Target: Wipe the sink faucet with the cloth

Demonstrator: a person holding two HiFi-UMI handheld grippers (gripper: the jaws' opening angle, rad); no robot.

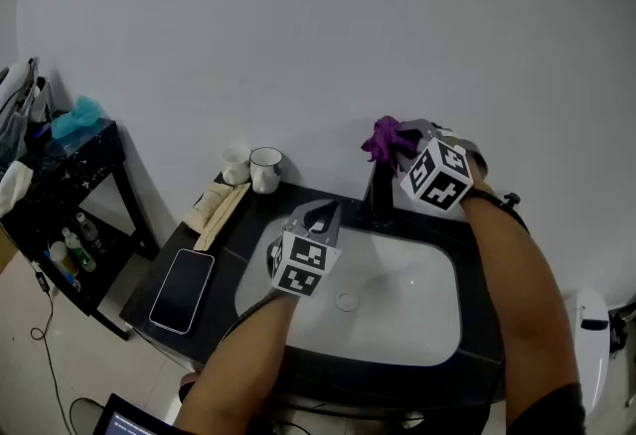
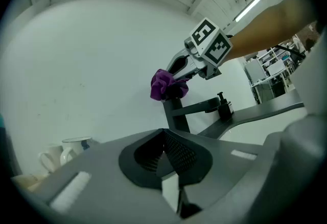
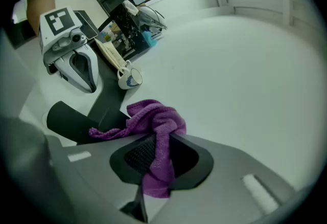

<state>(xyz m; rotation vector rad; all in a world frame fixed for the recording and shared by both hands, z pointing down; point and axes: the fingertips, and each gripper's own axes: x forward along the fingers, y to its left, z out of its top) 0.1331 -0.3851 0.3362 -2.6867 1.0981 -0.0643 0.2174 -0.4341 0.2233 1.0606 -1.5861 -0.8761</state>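
The black faucet (image 1: 376,203) stands at the back rim of the white sink (image 1: 417,309). My right gripper (image 1: 397,147) is shut on a purple cloth (image 1: 382,137) and holds it against the top of the faucet. In the right gripper view the cloth (image 3: 159,131) hangs bunched between the jaws of that gripper (image 3: 156,138), with the faucet's spout (image 3: 69,121) just below. My left gripper (image 1: 321,217) hovers over the basin's left side, shut and holding nothing. The left gripper view looks past its jaws (image 2: 162,138) up at the faucet (image 2: 176,114) and the cloth (image 2: 164,85).
Two mugs (image 1: 265,169) stand at the counter's back left, beside a pale bundle (image 1: 213,208). A phone (image 1: 182,290) lies on the black counter (image 1: 248,224). A black shelf unit (image 1: 62,187) with bottles stands further left. The wall is close behind the faucet.
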